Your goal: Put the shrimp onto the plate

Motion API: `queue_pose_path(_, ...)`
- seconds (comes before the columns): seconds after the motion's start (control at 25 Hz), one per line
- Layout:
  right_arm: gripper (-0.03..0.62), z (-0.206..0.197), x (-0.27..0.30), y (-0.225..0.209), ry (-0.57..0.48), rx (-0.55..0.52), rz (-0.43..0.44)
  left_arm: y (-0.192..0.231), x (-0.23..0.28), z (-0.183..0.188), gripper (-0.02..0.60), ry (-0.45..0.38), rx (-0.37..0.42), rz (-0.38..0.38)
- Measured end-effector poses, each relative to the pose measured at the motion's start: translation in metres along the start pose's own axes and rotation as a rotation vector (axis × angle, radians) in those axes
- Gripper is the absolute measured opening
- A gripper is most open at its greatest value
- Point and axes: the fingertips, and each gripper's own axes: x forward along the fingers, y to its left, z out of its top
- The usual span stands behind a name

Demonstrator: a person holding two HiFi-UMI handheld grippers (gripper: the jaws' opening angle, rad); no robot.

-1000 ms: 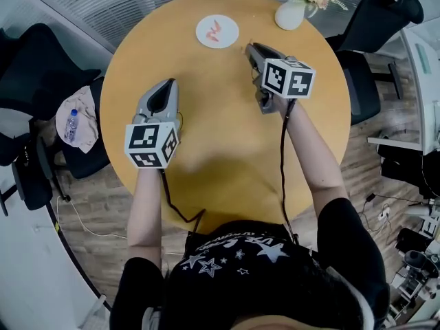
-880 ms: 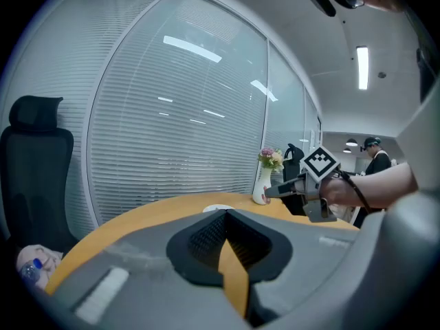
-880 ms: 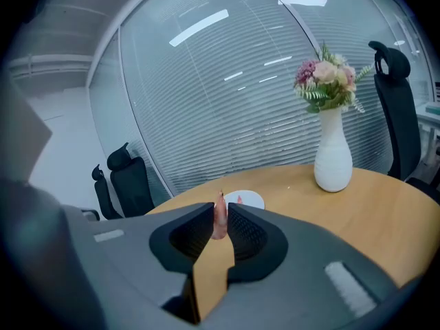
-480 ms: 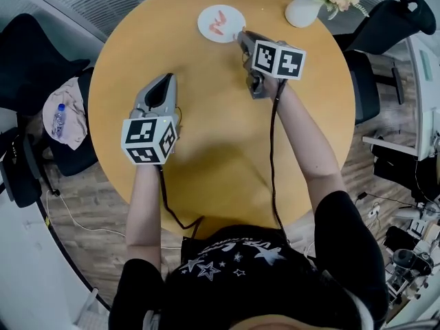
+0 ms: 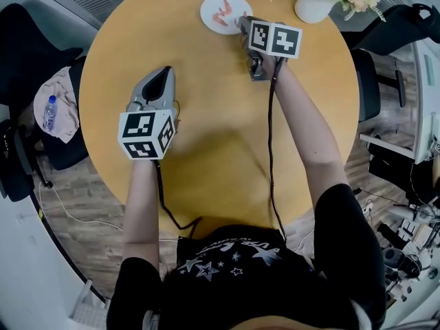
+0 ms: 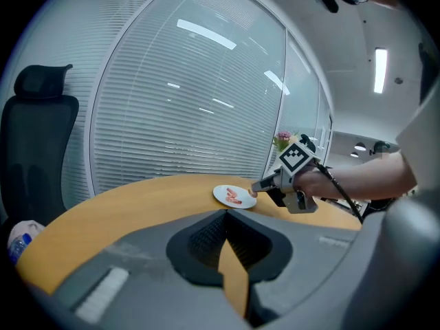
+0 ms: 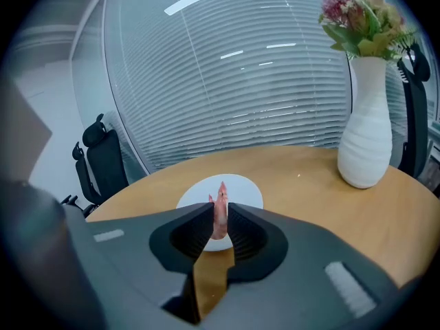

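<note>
A white plate [image 5: 214, 2] with pink shrimp [image 5: 223, 11] on it lies at the far side of the round wooden table [image 5: 206, 157]. My right gripper [image 5: 242, 20] is at the plate's right edge, shut on another pink shrimp [image 7: 220, 215] that stands upright between its pads, just short of the plate [image 7: 244, 188]. My left gripper [image 5: 163, 71] hovers over the table's left half, jaws together and empty. From the left gripper [image 6: 225, 213], the plate [image 6: 225, 192] and the right gripper [image 6: 256, 186] show far ahead.
A white vase with flowers [image 5: 315, 7] stands right of the plate, close to the right gripper [image 7: 368, 126]. Black office chairs [image 5: 27, 53] [image 5: 392, 26] ring the table. A cloth and a water bottle [image 5: 49, 112] lie on a seat at the left.
The right gripper, still shut on the shrimp, has moved forward and down to the plate's edge. The left gripper has sunk a little and shifted left.
</note>
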Motion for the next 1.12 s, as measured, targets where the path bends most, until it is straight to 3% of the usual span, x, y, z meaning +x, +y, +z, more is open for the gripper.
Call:
queue_pose_path(0.8,0.066,-0.012,0.046,-0.018,0.175,-0.029,-0.052,0.008,0.01,-0.017,0.002,0.022,-0.049,0.002)
queue_pose_path(1.12,0.072,-0.009,0.048,-0.019,0.189,-0.02,-0.054,0.008,0.01,-0.017,0.002,0.021,-0.06,-0.001)
